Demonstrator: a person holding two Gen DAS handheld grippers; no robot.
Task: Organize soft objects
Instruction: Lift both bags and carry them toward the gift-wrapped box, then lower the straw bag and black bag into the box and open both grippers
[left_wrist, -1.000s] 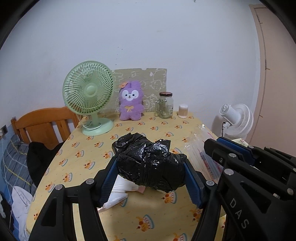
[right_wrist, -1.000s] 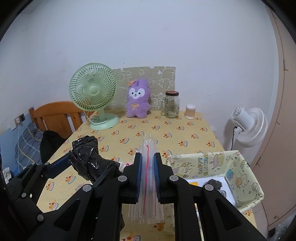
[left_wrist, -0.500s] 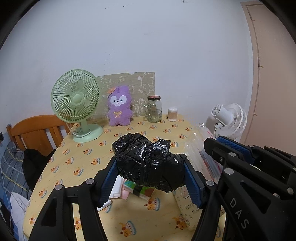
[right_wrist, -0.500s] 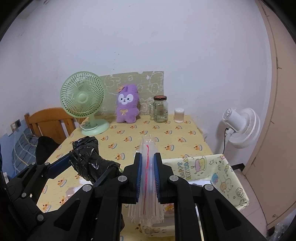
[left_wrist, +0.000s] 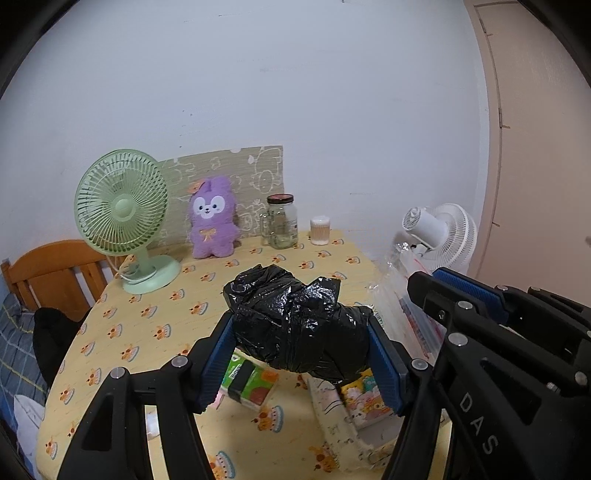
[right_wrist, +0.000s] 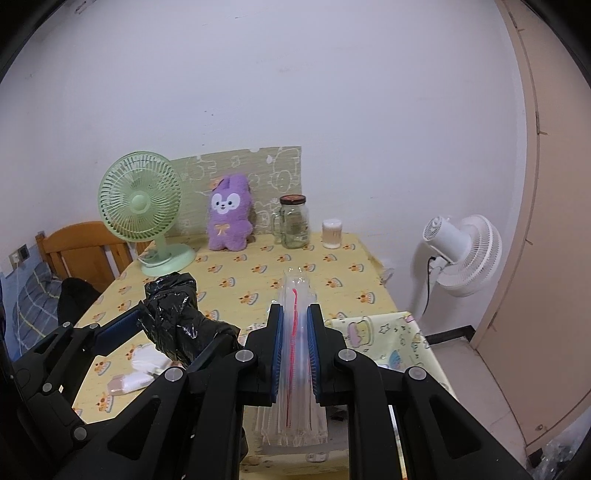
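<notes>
My left gripper (left_wrist: 300, 332) is shut on a crumpled black plastic bag (left_wrist: 284, 295), its blue pads pressing both sides, and holds it above the yellow tablecloth. In the right wrist view the same black bag (right_wrist: 173, 306) shows at lower left. My right gripper (right_wrist: 295, 310) is shut on a stack of clear zip bags (right_wrist: 297, 288) with a red line, held edge-up. A yellow printed fabric bin (right_wrist: 388, 332) sits at the table's right edge, below the grippers. A green and orange tissue pack (left_wrist: 251, 384) lies under the black bag.
At the back of the table stand a green desk fan (left_wrist: 122, 210), a purple plush (left_wrist: 214, 225), a glass jar (left_wrist: 282, 225) and a small swab tub (left_wrist: 319, 230). A white floor fan (right_wrist: 461, 254) and a door are on the right, a wooden chair (right_wrist: 81, 251) on the left.
Both grippers have carried their loads to the right and slightly back; the fan and plush slid left. The tissue pack and the fabric bin have come into view under the left gripper.
</notes>
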